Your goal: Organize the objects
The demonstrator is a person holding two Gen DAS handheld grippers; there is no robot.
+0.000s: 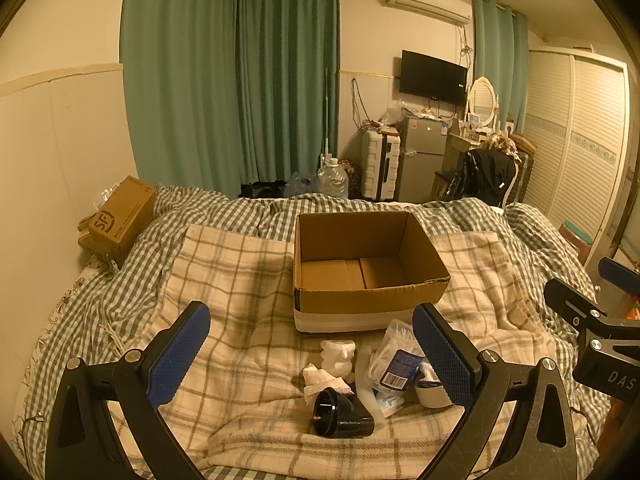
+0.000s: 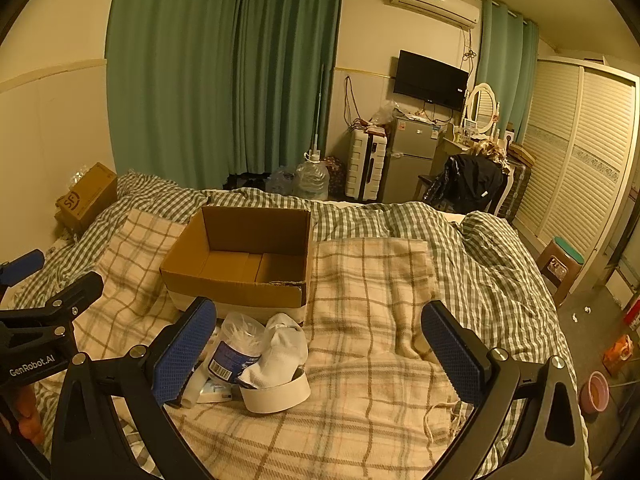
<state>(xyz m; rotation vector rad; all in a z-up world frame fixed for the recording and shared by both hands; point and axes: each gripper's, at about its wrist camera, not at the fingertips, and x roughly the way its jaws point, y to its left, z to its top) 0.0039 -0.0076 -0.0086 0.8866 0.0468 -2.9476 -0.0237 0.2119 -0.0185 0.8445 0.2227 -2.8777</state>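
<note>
An open, empty cardboard box (image 1: 370,302) sits on the plaid blanket on the bed; it also shows in the right wrist view (image 2: 236,292). In front of it lies a small pile: a black funnel-shaped nozzle (image 1: 340,414), a white ribbed object (image 1: 339,356), crumpled tissue (image 1: 320,380), a plastic bag of cotton swabs (image 1: 394,354) (image 2: 236,344), a white sock (image 2: 280,354) and a white tape roll (image 2: 276,396). My left gripper (image 1: 312,352) is open above the pile. My right gripper (image 2: 320,348) is open, the pile by its left finger.
A closed brown parcel box (image 1: 120,220) sits at the bed's far left by the wall. Checked bedding (image 2: 400,216) lies rumpled behind the blanket. Beyond the bed stand water jugs (image 1: 332,180), a suitcase, a fridge and a chair. A stool (image 2: 560,264) is on the right floor.
</note>
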